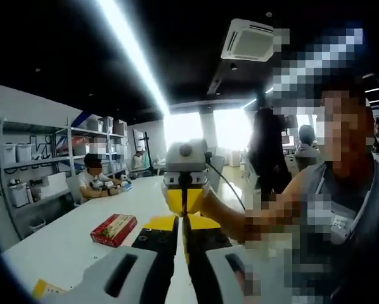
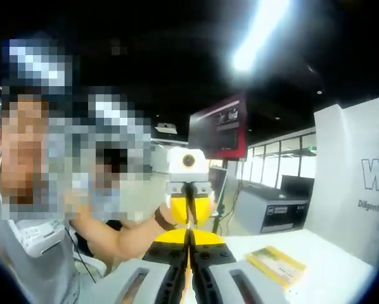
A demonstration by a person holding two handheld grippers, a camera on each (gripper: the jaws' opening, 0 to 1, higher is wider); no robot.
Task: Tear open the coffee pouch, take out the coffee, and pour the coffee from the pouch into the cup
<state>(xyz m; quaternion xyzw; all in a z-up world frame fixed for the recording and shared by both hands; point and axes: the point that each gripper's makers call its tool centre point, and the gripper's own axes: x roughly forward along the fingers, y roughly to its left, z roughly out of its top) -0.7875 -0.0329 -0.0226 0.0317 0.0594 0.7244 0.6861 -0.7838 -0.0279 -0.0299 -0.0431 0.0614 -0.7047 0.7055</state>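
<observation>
- The left gripper [image 1: 182,239] rises from the bottom of the left gripper view, its two grey jaws with black pads pressed almost together on a thin yellow edge.
- That yellow edge is the coffee pouch [image 1: 177,221]: it sits right at the tips of the jaws, seen edge-on, with flat glossy flaps fanning out to either side.
- Facing it head-on is the right gripper [image 1: 185,190], touching the far end of the same pouch, with a hand [image 1: 265,221] and bare forearm behind it.
- In the right gripper view, the right gripper [image 2: 189,246] likewise has its jaws drawn in to a narrow slit, clamped on the pouch [image 2: 189,235].
- The left gripper [image 2: 189,193] is directly opposite, biting the other end, so the pouch is held between both claws, above the table.
- The white table [image 1: 69,244] is smooth and glossy.
- A red rectangular box [image 1: 113,229] lies flat on the table, left of the jaws and well apart from them.
- A flat yellow packet [image 2: 275,265] lies on the table to the right of the right claw.
- Beyond, a seated person [image 1: 91,180] leans on the table beside metal shelves [image 1: 37,164] holding white containers.
- A dark screen [image 2: 218,130] hangs further back.
</observation>
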